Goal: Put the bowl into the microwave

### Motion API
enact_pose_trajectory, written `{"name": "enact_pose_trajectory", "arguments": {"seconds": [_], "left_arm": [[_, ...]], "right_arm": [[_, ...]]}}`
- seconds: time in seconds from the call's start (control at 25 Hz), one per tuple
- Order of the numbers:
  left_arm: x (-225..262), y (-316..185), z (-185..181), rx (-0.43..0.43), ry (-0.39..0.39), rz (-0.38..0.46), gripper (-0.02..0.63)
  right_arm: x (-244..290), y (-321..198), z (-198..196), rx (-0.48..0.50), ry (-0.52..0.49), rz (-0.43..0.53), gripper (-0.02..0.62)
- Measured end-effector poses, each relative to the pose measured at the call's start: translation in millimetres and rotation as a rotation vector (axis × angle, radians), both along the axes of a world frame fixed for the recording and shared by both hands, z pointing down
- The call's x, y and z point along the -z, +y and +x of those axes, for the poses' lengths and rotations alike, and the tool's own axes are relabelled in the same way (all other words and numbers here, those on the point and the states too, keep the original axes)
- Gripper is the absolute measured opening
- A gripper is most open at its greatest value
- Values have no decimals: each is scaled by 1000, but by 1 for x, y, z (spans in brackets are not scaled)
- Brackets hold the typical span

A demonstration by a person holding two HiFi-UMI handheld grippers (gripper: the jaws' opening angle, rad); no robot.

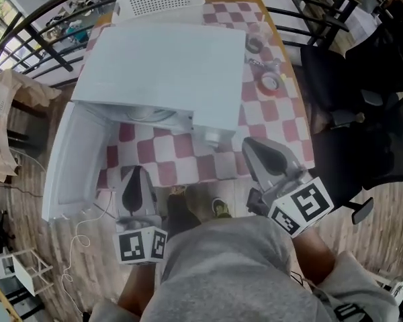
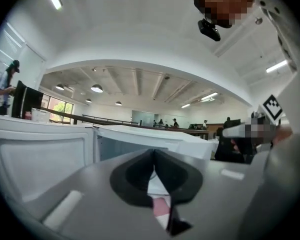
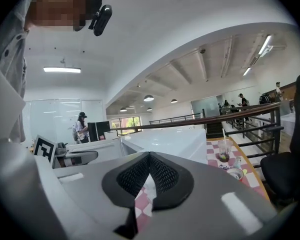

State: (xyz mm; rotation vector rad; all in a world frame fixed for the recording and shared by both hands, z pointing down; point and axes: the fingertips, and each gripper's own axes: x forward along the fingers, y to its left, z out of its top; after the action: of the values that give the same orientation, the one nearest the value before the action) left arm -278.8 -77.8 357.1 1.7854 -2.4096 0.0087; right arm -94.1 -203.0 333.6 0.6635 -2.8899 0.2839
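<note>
Bowl task, seen from above the person's chest, with both claws empty. The person's left claw (image 1: 137, 174) is clenched. Its own view shows the dark pads (image 2: 135, 176) meeting at the tip with nothing between them, only checked cloth visible through the slit below. The right claw (image 1: 250, 146) is clenched as well, its ribbed pads (image 3: 135, 176) pressed together on nothing. Both claws are held near the person's body at the near edge of a table (image 1: 188, 168) covered in pink and white checks.

Straight ahead of the left claw stands a white microwave (image 1: 161, 72), its cavity facing the person. Its door (image 1: 67, 166) hangs open just to the left of the left claw, long edge running from the hinge toward the person. Ahead of the left claw and a little to its right, a pale curved rim (image 1: 150, 115) shows inside the cavity, under the microwave's top edge. This is probably the bowl, though only a sliver shows and it could be the turntable.

Ahead and to the left of the right claw is the microwave's knob (image 1: 211, 137). Well beyond that claw lies a roll of tape (image 1: 270, 82).

If the bowl is in, only shutting the door seems left. The left claw is the nearer one, with the door at its left side.
</note>
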Motion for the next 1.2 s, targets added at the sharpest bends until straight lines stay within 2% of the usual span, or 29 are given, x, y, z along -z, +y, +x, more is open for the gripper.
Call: {"name": "enact_pose_trajectory", "arguments": {"seconds": [0.28, 0.52, 0.72, 0.92, 1.2], "left_arm": [[2, 54, 37, 137, -9, -8, 11], [5, 83, 56, 199, -12, -19, 11], [8, 95, 61, 219, -11, -26, 12], [12, 101, 56, 224, -19, -26, 12], [6, 114, 42, 207, 31, -30, 11]], "right_arm": [[-5, 17, 24, 101, 6, 11, -3], [-6, 36, 28, 169, 14, 20, -3], [-4, 49, 22, 209, 16, 21, -3], [-7, 56, 16, 207, 50, 20, -3], [-12, 75, 3, 187, 87, 8, -3]]}}
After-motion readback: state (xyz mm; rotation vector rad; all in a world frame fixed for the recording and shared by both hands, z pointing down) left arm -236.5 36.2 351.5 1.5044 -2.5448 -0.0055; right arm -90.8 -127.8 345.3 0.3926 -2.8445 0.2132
